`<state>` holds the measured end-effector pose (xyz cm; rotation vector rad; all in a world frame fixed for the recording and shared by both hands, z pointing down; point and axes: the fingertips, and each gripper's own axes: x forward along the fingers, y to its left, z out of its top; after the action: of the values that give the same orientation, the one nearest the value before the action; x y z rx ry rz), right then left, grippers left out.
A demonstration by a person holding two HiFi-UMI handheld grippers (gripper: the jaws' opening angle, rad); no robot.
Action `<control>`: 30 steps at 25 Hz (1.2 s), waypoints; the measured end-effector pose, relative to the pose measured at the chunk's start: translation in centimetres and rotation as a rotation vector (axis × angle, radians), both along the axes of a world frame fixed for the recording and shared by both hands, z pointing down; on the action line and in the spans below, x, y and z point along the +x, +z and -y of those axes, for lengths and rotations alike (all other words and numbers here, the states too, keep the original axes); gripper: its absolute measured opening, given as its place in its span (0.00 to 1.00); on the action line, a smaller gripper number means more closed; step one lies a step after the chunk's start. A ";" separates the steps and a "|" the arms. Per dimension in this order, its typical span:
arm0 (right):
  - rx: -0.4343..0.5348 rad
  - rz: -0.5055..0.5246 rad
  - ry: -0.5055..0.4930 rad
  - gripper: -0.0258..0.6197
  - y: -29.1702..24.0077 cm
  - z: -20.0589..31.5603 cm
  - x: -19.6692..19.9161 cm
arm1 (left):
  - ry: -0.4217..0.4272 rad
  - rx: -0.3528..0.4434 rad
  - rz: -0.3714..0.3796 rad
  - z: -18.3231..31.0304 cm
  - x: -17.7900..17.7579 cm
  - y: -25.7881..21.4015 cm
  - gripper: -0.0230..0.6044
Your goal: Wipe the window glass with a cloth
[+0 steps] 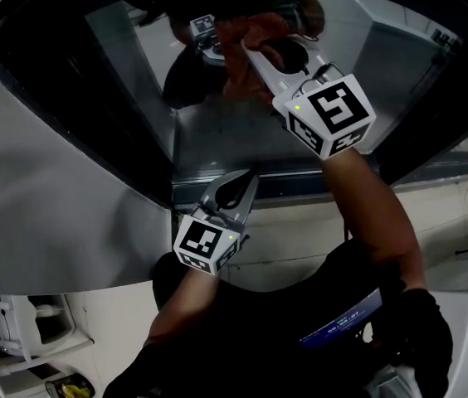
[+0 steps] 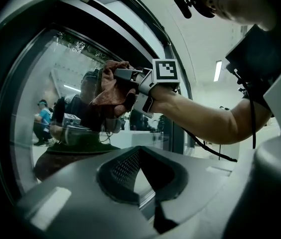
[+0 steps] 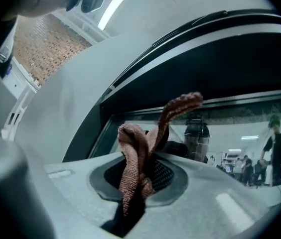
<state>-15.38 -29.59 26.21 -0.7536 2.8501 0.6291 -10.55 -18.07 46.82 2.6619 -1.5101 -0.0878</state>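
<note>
Our right gripper (image 3: 139, 185) is pinched tight on a floppy reddish-brown woven cloth (image 3: 133, 158), which looks pressed on the big dark-framed window glass (image 2: 51, 108). Our left gripper (image 2: 139, 180) is squeezed closed with nothing in it. We think the cloth is soft and light, and best held by its bunched middle. We count one cloth, one window and two grippers.

A: The cloth (image 3: 133, 158)?
B: Nubbly, matt woven fabric.
A: And the window glass (image 2: 46, 113)?
B: Glossy, mirror-smooth. The right hand-held gripper (image 3: 139, 183) looks like matt grey plastic, cross-hatched inside its jaws.
</note>
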 end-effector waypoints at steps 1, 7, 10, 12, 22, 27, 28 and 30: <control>-0.003 -0.009 0.013 0.10 0.0 0.1 0.2 | 0.002 0.004 -0.001 0.0 0.2 -0.2 0.06; -0.028 -0.015 0.085 0.10 0.1 1.0 2.4 | 0.028 0.003 0.007 0.0 1.6 -0.2 0.06; -0.024 -0.019 0.105 0.10 0.2 1.4 3.4 | 0.050 -0.006 -0.020 0.1 2.0 -0.2 0.06; -0.016 -0.019 0.118 0.10 0.2 1.7 4.1 | 0.063 -0.019 -0.046 0.3 2.2 -0.1 0.06; 0.011 0.015 0.193 0.10 0.5 2.9 9.2 | 0.064 -0.021 -0.006 0.7 2.8 0.5 0.06; 0.023 0.024 0.228 0.10 0.5 3.4 11.7 | 0.069 -0.029 0.000 1.0 3.2 1.0 0.06; 0.024 0.031 0.237 0.10 0.4 3.6 12.4 | 0.072 -0.029 0.002 1.0 3.3 0.9 0.06; 0.023 0.043 0.258 0.10 0.2 4.0 14.0 | 0.079 -0.029 0.004 1.1 3.8 0.9 0.06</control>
<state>-1.39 -33.56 26.44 -1.1279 2.7245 0.6663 -6.79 -19.14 47.70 2.6965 -1.3944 -0.0548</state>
